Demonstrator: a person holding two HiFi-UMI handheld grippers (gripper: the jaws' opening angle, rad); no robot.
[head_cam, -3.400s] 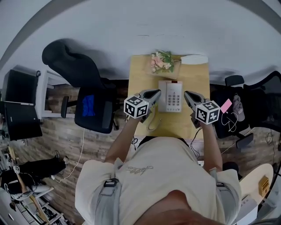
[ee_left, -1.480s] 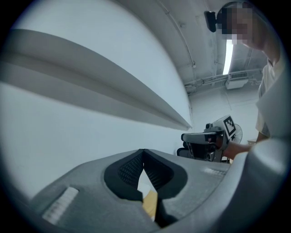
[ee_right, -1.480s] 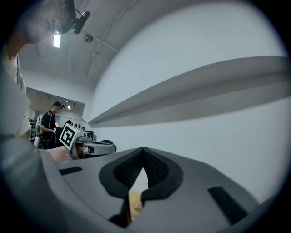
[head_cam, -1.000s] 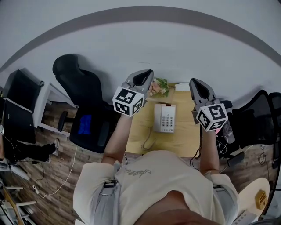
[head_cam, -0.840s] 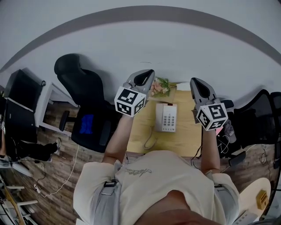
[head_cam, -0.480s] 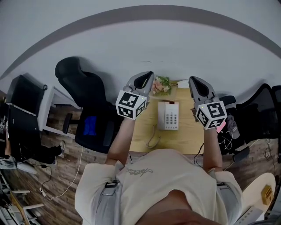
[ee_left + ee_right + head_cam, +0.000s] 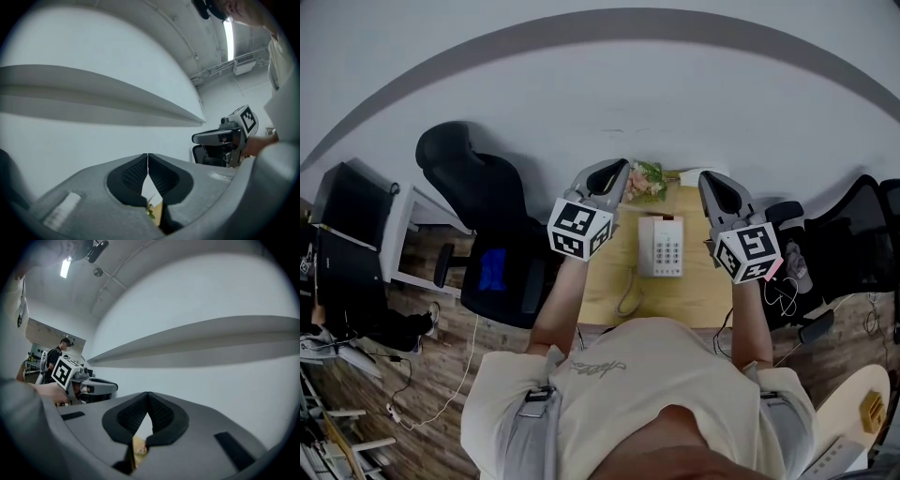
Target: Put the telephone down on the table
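Both sets of jaws are pressed together, empty. Left gripper (image 7: pixel 616 170) and right gripper (image 7: pixel 712 181) hang level above the table (image 7: pixel 698 289). Telephone (image 7: pixel 662 246) lies flat on it.

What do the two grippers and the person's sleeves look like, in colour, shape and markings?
The left gripper and right gripper are grey, tapered shells, each carrying a white cube with black square markers. Their fingers have black ribbed inner faces. The person wears a cream short-sleeved T-shirt.

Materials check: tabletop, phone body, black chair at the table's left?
Tabletop: light wood or wood-look laminate, matte; pale tan, grain too small to tell.
Telephone: likely moulded plastic; white, smooth.
Chair: black, dull, probably fabric or mesh; can't tell which.
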